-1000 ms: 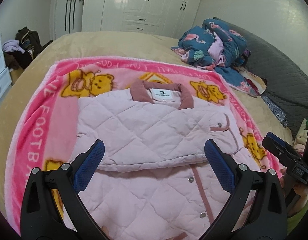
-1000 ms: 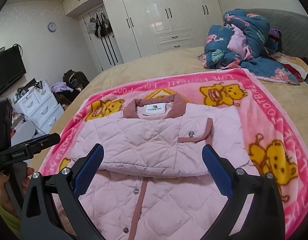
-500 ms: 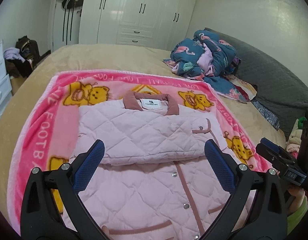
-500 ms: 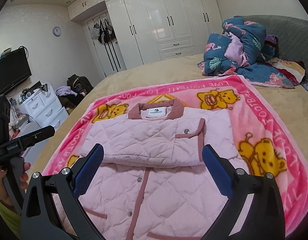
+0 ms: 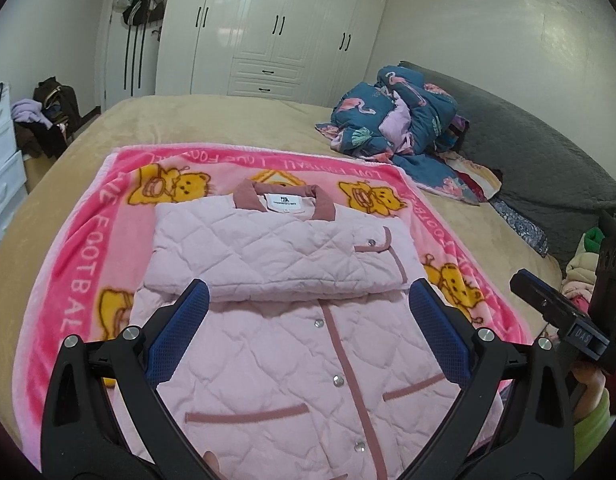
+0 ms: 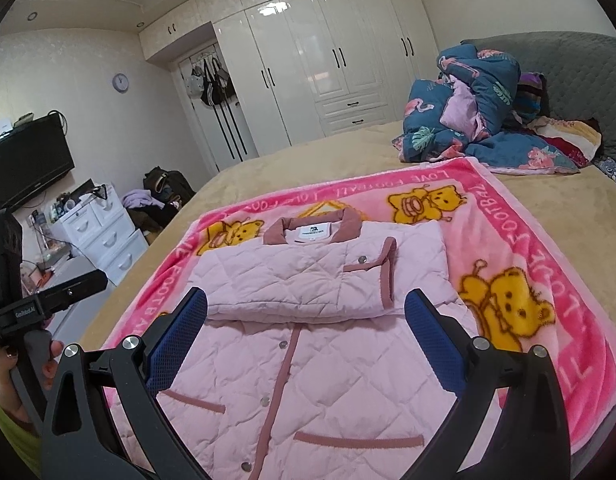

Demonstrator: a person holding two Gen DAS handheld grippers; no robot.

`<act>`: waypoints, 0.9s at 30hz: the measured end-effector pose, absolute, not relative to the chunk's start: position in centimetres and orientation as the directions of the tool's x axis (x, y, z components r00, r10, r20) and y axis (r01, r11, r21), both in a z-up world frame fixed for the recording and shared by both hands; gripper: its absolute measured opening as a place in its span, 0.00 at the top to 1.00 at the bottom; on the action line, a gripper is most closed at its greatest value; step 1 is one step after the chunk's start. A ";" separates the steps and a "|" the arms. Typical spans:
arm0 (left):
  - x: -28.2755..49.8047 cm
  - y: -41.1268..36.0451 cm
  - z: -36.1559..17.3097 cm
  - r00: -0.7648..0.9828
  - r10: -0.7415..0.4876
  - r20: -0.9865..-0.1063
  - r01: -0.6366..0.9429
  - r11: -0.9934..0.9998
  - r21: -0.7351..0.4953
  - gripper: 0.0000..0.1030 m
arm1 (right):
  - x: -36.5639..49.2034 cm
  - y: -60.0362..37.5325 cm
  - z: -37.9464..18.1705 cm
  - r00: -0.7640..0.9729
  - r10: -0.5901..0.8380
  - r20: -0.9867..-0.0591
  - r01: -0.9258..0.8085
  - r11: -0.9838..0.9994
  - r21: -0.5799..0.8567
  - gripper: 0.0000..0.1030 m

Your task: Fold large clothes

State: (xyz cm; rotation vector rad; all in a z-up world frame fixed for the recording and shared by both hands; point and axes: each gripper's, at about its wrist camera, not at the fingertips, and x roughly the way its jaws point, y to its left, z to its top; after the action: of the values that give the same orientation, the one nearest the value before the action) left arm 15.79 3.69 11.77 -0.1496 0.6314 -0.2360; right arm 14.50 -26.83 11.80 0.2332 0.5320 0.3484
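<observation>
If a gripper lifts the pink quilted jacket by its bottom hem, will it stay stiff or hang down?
The pink quilted jacket would probably droop, since its sleeves already lie folded flat across the chest. The puffy quilting suggests it is light for its bulk. On the fleecy pink blanket it would likely drag, not slide.

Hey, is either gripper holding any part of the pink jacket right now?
No, the left gripper and right gripper both hang open above the pink jacket, with nothing between their fingers.
</observation>
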 end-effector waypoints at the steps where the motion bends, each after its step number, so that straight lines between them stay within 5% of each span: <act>1: 15.4 3.7 11.7 0.782 -0.261 -0.566 0.172 0.963 -0.207 0.09 | 14.1 -26.9 11.9 0.807 0.385 -0.448 -0.266 0.914 0.306 0.04; 27: 8.7 2.9 8.3 0.773 -0.193 -0.604 0.091 0.976 -0.195 0.09 | 7.9 -27.1 9.3 0.755 0.452 -0.476 -0.340 0.890 0.305 0.04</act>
State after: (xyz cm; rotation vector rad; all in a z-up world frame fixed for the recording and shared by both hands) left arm 8.69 2.95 8.29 -0.1588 0.6697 -0.1543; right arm 7.87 -27.07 9.28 0.2052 0.5701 0.4351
